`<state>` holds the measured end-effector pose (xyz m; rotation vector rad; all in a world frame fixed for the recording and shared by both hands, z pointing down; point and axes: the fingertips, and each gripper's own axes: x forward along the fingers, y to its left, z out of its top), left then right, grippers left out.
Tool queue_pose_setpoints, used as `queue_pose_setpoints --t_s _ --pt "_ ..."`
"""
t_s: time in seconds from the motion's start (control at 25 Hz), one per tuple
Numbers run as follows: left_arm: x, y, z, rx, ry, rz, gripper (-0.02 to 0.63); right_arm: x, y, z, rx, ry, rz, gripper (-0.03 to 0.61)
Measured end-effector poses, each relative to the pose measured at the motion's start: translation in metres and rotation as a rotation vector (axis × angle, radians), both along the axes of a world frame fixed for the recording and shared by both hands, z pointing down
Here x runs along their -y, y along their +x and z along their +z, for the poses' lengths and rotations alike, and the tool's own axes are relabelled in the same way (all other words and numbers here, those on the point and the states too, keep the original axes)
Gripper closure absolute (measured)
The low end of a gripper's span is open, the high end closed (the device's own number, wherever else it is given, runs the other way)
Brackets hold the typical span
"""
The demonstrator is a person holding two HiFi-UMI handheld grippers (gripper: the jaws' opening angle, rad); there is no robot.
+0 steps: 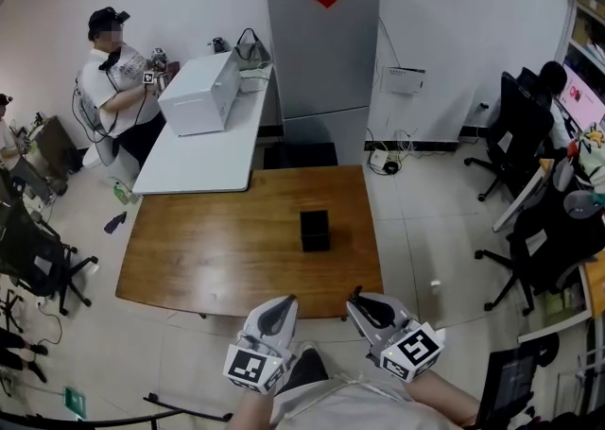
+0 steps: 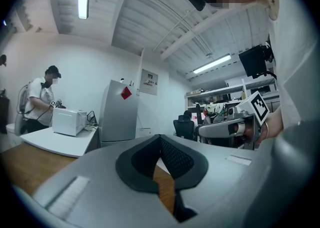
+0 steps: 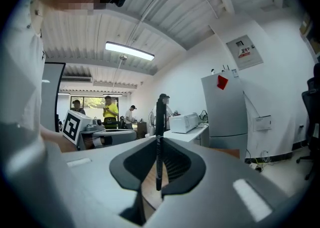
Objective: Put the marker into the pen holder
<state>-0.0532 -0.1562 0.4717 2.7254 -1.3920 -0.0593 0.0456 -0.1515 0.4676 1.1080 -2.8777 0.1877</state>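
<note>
A black square pen holder (image 1: 315, 230) stands upright on the wooden table (image 1: 217, 249), right of its middle. Both grippers hang close to my body, short of the table's near edge. My right gripper (image 1: 365, 306) is shut on a thin black marker (image 3: 159, 137), which stands upright between its pads and sticks out above them. My left gripper (image 1: 275, 312) is shut with nothing in it; in the left gripper view its pads (image 2: 172, 158) meet, and only a strip of table shows below them. The pen holder is well ahead of both grippers.
A white table (image 1: 203, 159) carrying a white box-shaped appliance (image 1: 200, 93) butts against the far edge of the wooden table. Behind stands a grey fridge (image 1: 321, 41). A person (image 1: 113, 78) works at the far left. Office chairs (image 1: 515, 135) stand at the right, and another chair (image 1: 33, 253) at the left.
</note>
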Motion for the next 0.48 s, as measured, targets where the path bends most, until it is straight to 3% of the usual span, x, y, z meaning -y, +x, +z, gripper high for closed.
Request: queue_pose_setpoints --t_s 0.48 --pt "0.118 -0.041 -0.002 0.012 -0.013 0.107 0.597 0.113 -0.04 0.004 -0.01 0.008 0.106 0.543"
